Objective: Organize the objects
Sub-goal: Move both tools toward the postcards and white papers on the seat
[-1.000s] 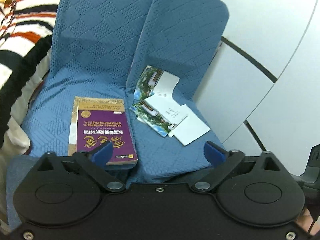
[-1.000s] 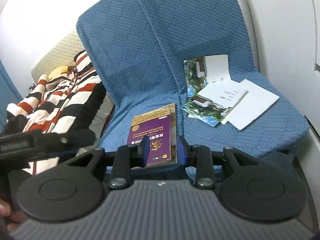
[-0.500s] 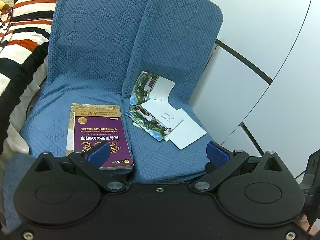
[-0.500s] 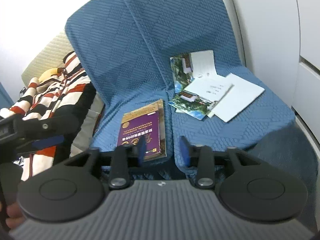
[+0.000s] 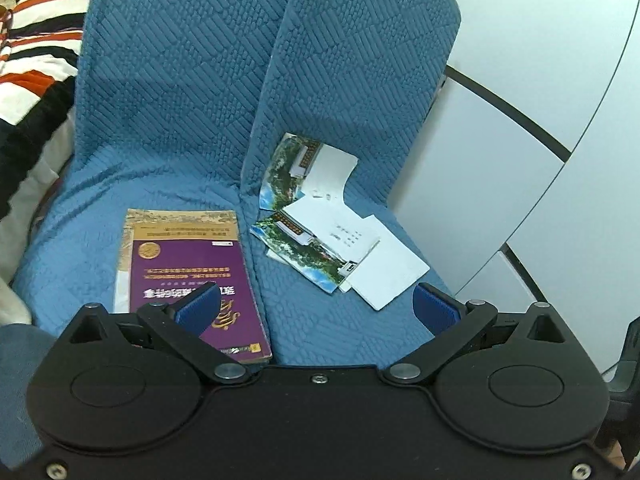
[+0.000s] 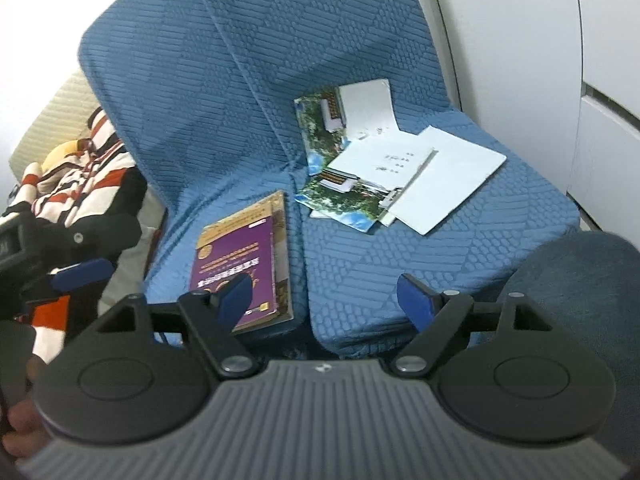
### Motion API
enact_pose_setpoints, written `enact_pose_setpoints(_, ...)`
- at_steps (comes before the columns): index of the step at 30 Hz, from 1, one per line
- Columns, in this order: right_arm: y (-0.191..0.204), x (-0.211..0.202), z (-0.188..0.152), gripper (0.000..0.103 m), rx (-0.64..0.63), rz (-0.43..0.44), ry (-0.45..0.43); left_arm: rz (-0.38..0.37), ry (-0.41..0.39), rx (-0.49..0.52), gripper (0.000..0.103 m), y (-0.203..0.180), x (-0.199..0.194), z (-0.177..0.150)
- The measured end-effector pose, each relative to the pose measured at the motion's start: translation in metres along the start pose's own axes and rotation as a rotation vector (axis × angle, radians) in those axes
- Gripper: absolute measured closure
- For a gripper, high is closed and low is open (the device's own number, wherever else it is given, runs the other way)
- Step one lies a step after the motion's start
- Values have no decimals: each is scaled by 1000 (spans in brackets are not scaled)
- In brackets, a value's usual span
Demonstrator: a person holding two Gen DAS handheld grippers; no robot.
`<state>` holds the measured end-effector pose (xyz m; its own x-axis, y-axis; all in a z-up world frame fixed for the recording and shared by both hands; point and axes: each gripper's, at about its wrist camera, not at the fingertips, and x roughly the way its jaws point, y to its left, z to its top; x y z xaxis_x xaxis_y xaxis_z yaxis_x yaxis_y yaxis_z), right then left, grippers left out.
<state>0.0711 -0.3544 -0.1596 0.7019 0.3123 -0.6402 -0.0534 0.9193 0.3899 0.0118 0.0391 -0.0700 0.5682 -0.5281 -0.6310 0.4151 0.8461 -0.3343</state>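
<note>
A purple and gold book (image 5: 188,272) (image 6: 240,256) lies flat on the left blue seat cushion (image 5: 104,216). On the right cushion (image 6: 500,216) sits a loose pile: landscape photo cards (image 5: 312,256) (image 6: 344,200), one card leaning on the backrest (image 5: 296,168), and white sheets (image 5: 388,268) (image 6: 444,176). My left gripper (image 5: 316,308) stands open above the seat's front edge, nothing between its fingers. The jaws of my right gripper (image 6: 324,296) are opening, empty, in front of the gap between the cushions.
A striped red, white and black blanket (image 5: 28,64) (image 6: 80,184) is heaped left of the seats. White cabinet panels (image 5: 540,128) (image 6: 560,40) close off the right side. The left gripper's body (image 6: 48,248) and a hand (image 6: 20,424) show at the right wrist view's left edge.
The right gripper's jaws have spread from nearly shut to wide apart. Both grippers have come lower and closer to the seats, so book and papers look larger.
</note>
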Motion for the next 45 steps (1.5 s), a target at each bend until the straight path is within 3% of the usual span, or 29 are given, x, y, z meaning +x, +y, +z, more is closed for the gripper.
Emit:
enact_pose_setpoints(15, -33, 60, -6, 22, 30, -67, -9, 36, -4, 29, 1, 16, 63, 4)
enact_pose_setpoints(23, -35, 101, 3, 22, 41, -53, 19, 70, 18, 45, 1, 25, 103, 13)
enact_pose_setpoints(33, -44, 145, 22, 23, 106, -37, 64, 56, 68, 5, 1, 51, 157, 27)
enact_pose_setpoints(40, -57, 176, 37, 23, 189, -23, 110, 69, 114, -4, 9, 60, 196, 39)
enact_pose_setpoints(45, -65, 194, 47, 23, 244, -13, 123, 83, 148, 11, 25, 62, 222, 44)
